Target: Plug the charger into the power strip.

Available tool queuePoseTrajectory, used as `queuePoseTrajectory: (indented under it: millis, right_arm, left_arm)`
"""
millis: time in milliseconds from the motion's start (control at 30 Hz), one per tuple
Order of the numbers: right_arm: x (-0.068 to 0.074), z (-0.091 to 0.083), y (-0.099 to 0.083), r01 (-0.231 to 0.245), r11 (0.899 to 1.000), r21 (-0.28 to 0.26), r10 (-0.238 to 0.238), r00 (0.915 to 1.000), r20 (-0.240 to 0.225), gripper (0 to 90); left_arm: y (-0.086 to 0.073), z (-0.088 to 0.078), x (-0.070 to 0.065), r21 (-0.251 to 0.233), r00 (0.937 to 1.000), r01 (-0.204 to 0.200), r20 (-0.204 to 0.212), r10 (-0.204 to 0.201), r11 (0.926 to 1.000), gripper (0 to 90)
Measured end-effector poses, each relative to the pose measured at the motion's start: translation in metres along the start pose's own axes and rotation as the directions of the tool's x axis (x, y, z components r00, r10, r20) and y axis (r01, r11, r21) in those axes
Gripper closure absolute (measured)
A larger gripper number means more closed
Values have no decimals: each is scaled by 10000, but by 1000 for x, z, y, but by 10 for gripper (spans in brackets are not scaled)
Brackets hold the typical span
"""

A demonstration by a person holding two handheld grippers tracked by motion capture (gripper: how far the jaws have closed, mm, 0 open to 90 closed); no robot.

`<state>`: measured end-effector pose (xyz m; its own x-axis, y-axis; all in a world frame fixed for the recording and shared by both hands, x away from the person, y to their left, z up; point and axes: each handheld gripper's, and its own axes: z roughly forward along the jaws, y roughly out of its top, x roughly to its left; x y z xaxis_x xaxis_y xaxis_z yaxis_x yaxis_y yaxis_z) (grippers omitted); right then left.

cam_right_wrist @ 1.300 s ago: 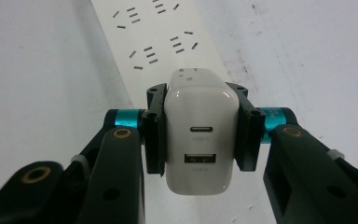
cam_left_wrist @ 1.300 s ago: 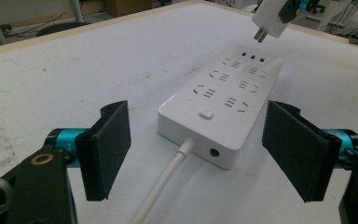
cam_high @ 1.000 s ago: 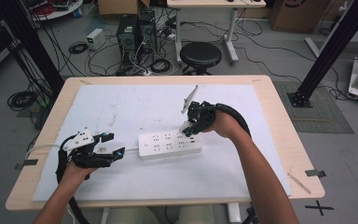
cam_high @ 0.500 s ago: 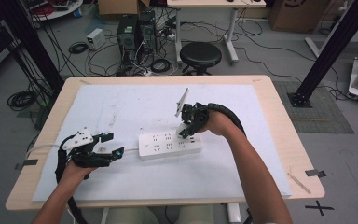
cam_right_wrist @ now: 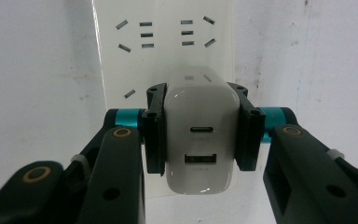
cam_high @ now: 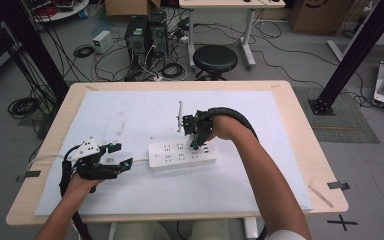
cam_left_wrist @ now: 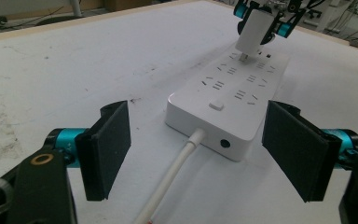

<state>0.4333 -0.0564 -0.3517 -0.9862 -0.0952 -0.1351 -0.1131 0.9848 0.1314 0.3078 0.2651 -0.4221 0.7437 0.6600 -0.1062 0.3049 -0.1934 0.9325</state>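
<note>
A white power strip [cam_high: 180,155] lies on the white sheet in mid-table, its cord [cam_left_wrist: 170,179] running out of its left end. My right gripper [cam_high: 196,145] points down over the strip's right part, shut on a white USB charger [cam_right_wrist: 200,135]. The charger [cam_left_wrist: 254,28] hangs with its prongs just above a socket at the strip's [cam_left_wrist: 235,93] far end. My left gripper [cam_high: 122,156] rests open at the strip's left end, its pads [cam_left_wrist: 109,144] apart on either side of the cord end, touching nothing.
A white sheet [cam_high: 130,115] covers most of the wooden table [cam_high: 300,125]. A thin white stick [cam_high: 179,116] lies behind the strip. Tape marks sit near the table's right edge [cam_high: 338,185]. Beyond the table are a stool [cam_high: 215,59] and floor cables.
My right gripper has moved left and down with the charger, from behind the strip's right end to over its sockets. The left gripper has stayed put.
</note>
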Motion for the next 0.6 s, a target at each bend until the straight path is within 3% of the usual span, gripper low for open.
queuePoseTrajectory:
  millis: [233, 300, 600]
  right_arm:
    - [-1, 3, 15, 366, 9969, 703, -362, 9993, -71, 636]
    - [0, 11, 22, 494, 9894, 1365, -476, 9987, -162, 636]
    - [-4, 12, 21, 312, 9916, 1253, -273, 9991, -323, 637]
  left_arm:
    - [-1, -1, 0, -30, 10000, 52, -9, -52, 10000, 237]
    - [0, -2, 1, -63, 10000, 37, -17, -37, 10000, 237]
    - [-1, -4, 4, -42, 9999, 111, -59, -112, 9999, 237]
